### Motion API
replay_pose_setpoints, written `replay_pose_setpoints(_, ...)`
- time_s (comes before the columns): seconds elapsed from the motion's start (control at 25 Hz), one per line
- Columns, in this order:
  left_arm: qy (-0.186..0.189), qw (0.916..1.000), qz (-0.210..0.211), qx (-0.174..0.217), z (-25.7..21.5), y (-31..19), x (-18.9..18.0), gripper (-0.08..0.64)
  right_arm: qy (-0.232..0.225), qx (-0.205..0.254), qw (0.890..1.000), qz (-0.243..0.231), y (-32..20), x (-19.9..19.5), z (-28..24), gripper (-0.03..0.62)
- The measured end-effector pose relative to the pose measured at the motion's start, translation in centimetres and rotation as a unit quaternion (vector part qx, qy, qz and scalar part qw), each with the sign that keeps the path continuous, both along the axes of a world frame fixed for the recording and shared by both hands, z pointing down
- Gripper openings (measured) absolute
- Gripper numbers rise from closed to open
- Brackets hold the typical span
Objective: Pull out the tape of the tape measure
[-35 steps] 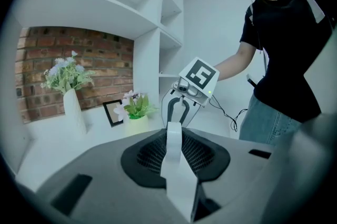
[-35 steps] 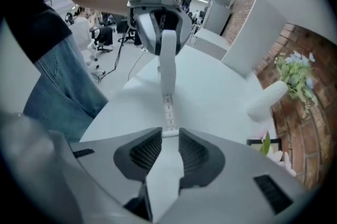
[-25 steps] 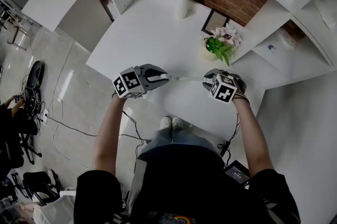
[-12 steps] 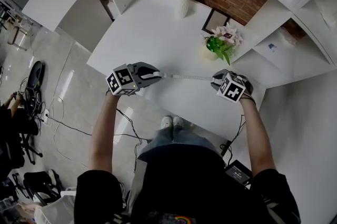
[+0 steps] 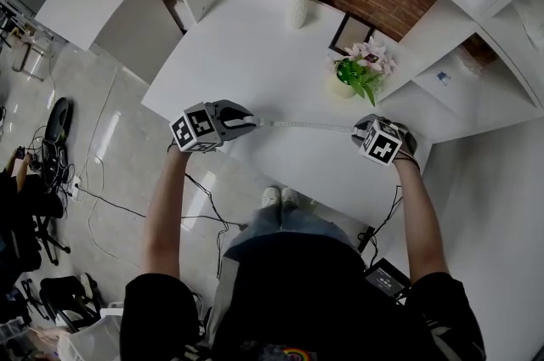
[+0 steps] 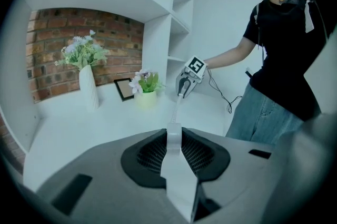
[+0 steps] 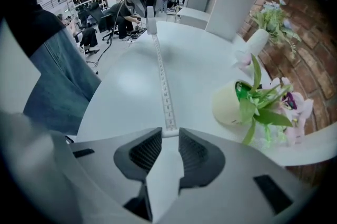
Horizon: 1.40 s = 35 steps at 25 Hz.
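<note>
A tape measure's tape [image 5: 306,126] stretches well out above the white surface [image 5: 246,53], just in front of the potted plant [image 5: 357,72]. The left gripper [image 5: 252,123] has its jaws clamped on the case [image 6: 172,144], while the right gripper [image 5: 358,130], jaws nearly together, seems to pinch the tape's end, and more may remain to pull.

white table [image 5: 246,62], vase [image 5: 295,7], flowerpot [image 5: 342,86], perhaps picture frame [image 5: 349,34]

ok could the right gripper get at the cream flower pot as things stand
Probably not yet: the right gripper is shut on the tape. The cream flower pot stands close beside it with bare table between, so once it lets go the way looks free.
</note>
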<state>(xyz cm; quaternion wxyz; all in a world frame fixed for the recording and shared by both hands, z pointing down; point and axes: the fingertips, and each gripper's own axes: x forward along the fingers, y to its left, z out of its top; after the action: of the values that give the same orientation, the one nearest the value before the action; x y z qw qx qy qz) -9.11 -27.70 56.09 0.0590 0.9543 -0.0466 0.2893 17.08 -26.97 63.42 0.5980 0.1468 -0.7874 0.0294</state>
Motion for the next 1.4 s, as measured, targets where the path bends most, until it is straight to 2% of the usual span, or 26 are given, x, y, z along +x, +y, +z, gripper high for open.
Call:
replay_pose_setpoints(0.24, -0.011, 0.9999, 0.012, 0.002, 0.5, -0.3, 0.2, 0.084, -0.006, -0.005, 1.0, 0.001, 0.1, -0.5, 0.5, 0.097)
replay_pose_setpoints(0.48, -0.053, 0.9973, 0.049, 0.016, 1.9, -0.6, 1.2, 0.084, 0.001, -0.005, 1.0, -0.02, -0.8, -2.0, 0.9, 0.097)
replay_pose_setpoints(0.6, -0.077, 0.9953, 0.058, 0.015, 2.9, -0.7, 1.0, 0.084, -0.003, -0.011, 1.0, -0.017, -1.1, -2.4, 1.4, 0.097)
replay_pose_setpoints(1.0, -0.118, 0.9892, 0.076, 0.043, 3.8, -1.6, 1.7, 0.084, -0.009, -0.031, 0.999, -0.012, -1.4, -3.0, 4.3, 0.098)
replay_pose_setpoints(1.16, -0.136, 0.9876, 0.074, 0.024, 5.2, -1.5, 1.2, 0.084, -0.016, -0.034, 0.999, -0.01, -1.5, -3.4, 4.7, 0.1)
replay_pose_setpoints(1.4, -0.149, 0.9856, 0.076, 0.02, 5.9, -1.8, 1.2, 0.084, -0.03, -0.049, 0.998, 0.007, -1.6, -3.6, 5.3, 0.109)
